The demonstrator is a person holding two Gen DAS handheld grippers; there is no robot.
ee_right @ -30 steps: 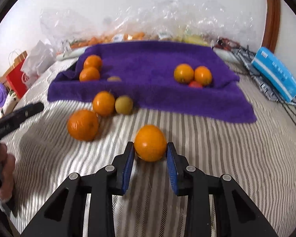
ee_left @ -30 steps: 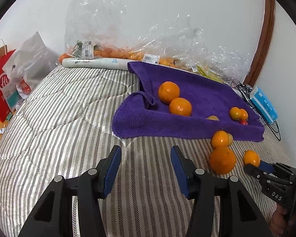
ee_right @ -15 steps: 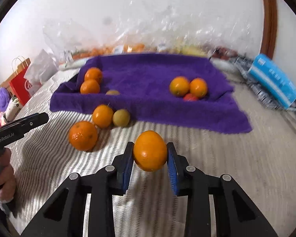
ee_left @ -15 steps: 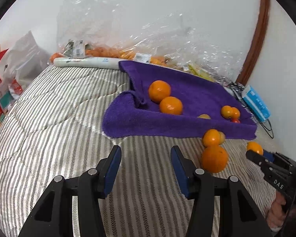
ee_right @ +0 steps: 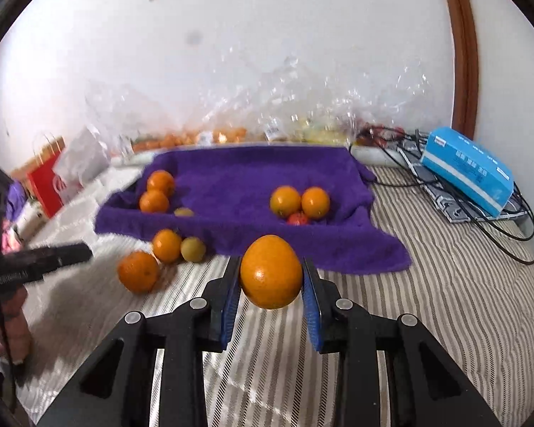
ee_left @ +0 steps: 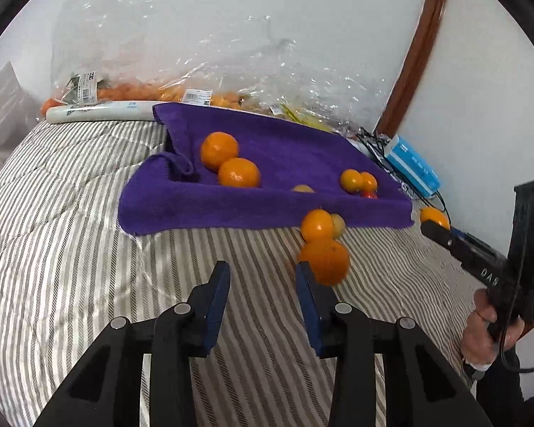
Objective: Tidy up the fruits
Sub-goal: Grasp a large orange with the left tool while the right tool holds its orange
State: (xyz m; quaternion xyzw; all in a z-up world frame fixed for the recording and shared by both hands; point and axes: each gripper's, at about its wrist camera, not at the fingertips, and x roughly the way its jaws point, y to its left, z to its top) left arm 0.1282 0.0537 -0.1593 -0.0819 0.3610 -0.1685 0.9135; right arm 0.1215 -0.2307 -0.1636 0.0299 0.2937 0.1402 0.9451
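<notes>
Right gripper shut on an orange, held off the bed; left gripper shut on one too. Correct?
Not quite. The left gripper is open and empty, as the left wrist view shows. The right gripper does hold an orange clear of the striped bed.

Counting here: seven round orange citrus fruits (ee_right: 270, 272), two small yellowish-green round fruits (ee_right: 193, 249), one little red fruit (ee_right: 297, 219), one purple terry towel (ee_right: 245, 178), one blue tissue box (ee_right: 468, 169).

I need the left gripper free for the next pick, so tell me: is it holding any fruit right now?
No. The left gripper is open with only striped bedding between its fingers, and the large orange lies on the bed beyond its right fingertip.
</notes>
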